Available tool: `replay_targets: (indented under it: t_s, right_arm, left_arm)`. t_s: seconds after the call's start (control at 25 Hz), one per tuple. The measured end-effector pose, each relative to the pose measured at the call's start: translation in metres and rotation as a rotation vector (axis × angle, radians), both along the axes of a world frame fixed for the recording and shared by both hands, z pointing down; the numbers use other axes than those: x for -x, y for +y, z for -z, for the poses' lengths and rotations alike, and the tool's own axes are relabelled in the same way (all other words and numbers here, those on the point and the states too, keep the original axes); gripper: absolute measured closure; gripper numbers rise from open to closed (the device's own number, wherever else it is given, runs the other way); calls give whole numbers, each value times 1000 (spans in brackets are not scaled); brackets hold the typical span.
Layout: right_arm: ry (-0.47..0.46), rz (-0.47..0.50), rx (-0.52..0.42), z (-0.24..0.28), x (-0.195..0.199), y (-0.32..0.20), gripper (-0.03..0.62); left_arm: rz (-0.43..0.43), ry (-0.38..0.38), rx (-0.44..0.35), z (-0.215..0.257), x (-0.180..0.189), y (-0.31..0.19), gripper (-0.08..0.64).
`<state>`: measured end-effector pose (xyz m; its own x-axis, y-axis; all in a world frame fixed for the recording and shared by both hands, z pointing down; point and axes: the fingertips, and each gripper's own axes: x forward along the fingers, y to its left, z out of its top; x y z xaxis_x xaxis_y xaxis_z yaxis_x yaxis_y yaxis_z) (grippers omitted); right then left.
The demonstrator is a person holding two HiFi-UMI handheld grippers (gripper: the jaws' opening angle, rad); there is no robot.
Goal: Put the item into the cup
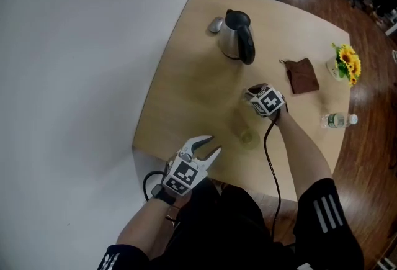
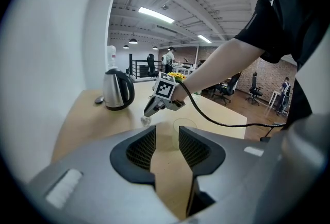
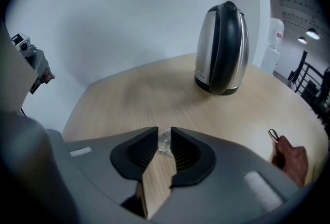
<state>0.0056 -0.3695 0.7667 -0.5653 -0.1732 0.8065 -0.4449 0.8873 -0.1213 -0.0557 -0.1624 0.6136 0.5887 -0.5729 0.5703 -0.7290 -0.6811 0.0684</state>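
Observation:
A small clear crumpled item (image 3: 164,139) lies on the wooden table (image 1: 180,95) between the fingertips of my right gripper (image 3: 164,133). The jaws stand close on either side of it, and I see no pad pressing it. From the left gripper view the item (image 2: 146,120) sits on the table right under the right gripper's (image 2: 147,113) tip. A clear plastic cup (image 1: 248,137) stands empty a little nearer to me than the right gripper (image 1: 253,94). My left gripper (image 1: 208,146) hovers open at the table's near edge and holds nothing. It points at the cup (image 2: 184,127).
A steel kettle (image 1: 237,36) with a black handle stands at the far side, a small grey object (image 1: 215,25) beside it. A brown cloth (image 1: 303,75), a sunflower pot (image 1: 345,64) and a water bottle (image 1: 338,120) lie to the right. A white wall runs along the left.

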Motion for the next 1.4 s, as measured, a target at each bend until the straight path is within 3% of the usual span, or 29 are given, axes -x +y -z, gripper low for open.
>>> replay_targets:
  t_s: [0.08,0.12,0.6,0.92,1.2,1.4]
  right_arm:
    - [8,-6,-6,-1,0,-1,579]
    - [7,-13,-6,-1,1,-1,583]
    - [-186,-94,-25,84,-9,18,584]
    - [-313,-67,-63,163,-23,98,584]
    - [-313,-132,0,142,-32,157,584]
    - [-279,-199,33,109,-38,171,584]
  left_arm:
    - [3,-2,4,-1,2,0,426]
    - [4,-2,5,-1,3,0,426]
    - [-6,25,-39,20,-1,-12,426]
    - [-49,55,-63,34,-15,-10,426]
    - [-85,61,-59,31,-21,-6,426]
    - [-108,64,-51,26,-25,-2,426]
